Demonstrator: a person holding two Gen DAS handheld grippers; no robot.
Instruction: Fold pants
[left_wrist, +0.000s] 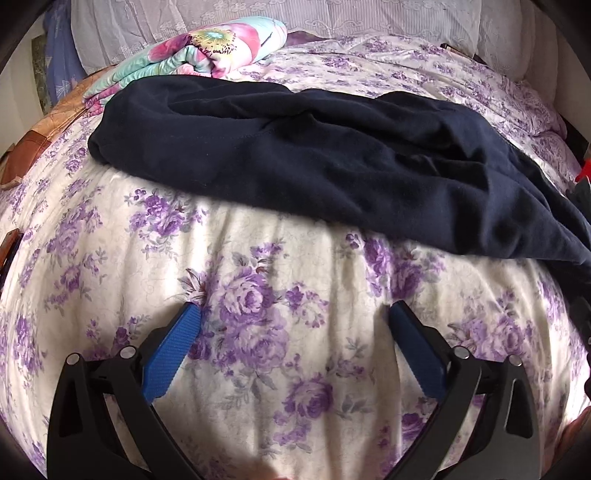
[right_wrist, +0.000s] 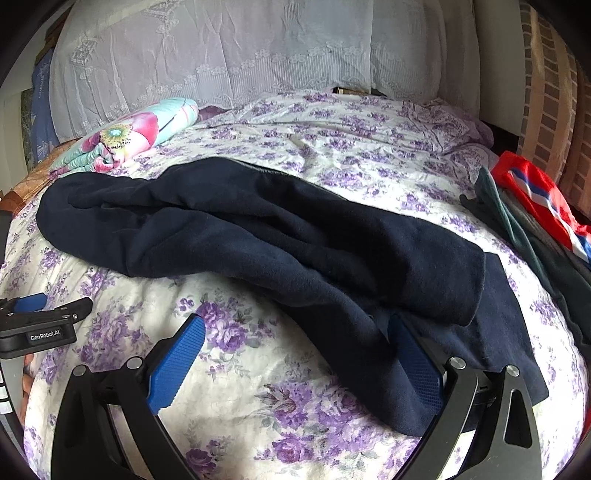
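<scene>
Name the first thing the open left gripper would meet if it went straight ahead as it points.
Probably the bare purple-flowered white bedsheet just ahead of the left gripper; the crumpled dark navy fleece pants lie further on. Depth is unclear.

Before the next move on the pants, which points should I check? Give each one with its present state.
1. Left hand-held gripper open: ok.
2. Right hand-held gripper open: ok.
3. Dark pants lying flat: not ok, bunched and wrinkled.
4. Pants cloth between the right fingers: ok, a fold lies there.
5. Left gripper at the pants: not ok, only floral bedsheet beneath it.
6. Pile of clothes clear of the pants: cannot tell.
</scene>
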